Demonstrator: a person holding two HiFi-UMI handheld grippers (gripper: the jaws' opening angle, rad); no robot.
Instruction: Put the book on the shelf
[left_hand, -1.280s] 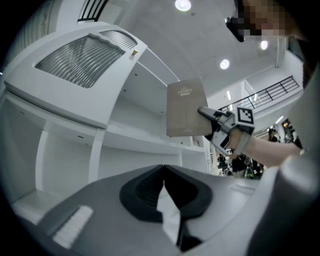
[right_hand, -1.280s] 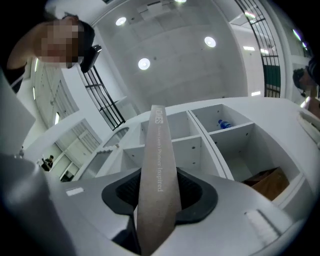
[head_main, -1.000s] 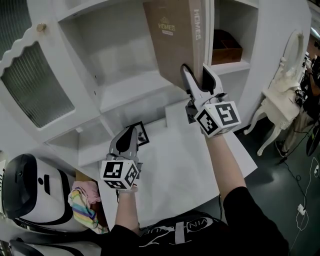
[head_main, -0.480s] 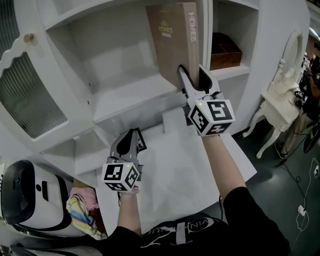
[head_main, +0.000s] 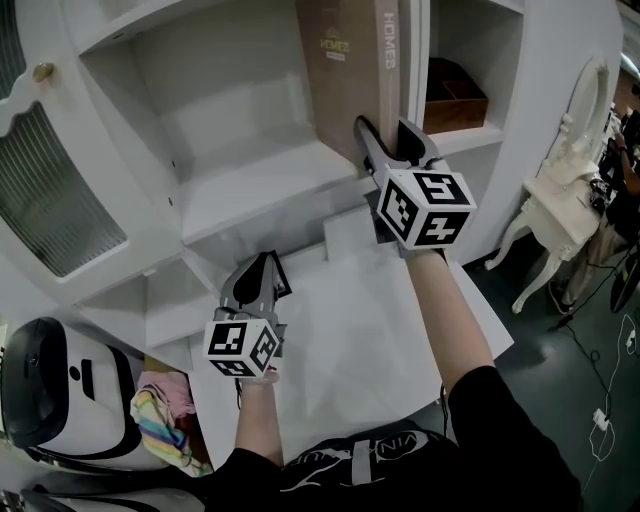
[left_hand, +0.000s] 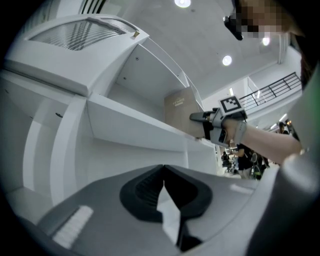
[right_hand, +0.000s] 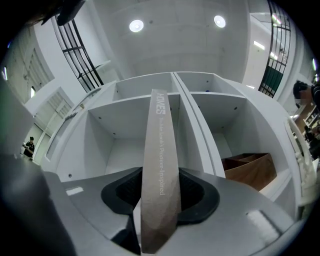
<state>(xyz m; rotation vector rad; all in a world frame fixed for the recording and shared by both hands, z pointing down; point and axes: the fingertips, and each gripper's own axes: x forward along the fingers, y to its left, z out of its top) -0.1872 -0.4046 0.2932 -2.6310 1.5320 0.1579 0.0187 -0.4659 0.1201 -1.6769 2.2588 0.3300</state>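
Shelf (head_main: 250, 185), big and white. Book (head_main: 350, 80) inside it, upright by the divider. Looks stiff, smooth, a bit heavy; best held low on the spine. Right claw (head_main: 388, 132) gripping there, starting to open. Left claw (head_main: 262, 262) closed, empty, over desk (head_main: 340, 330).

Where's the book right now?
Top centre of the head view: the book is upright in the shelf, just left of the divider, its spine between the right gripper's jaws, which are opening.
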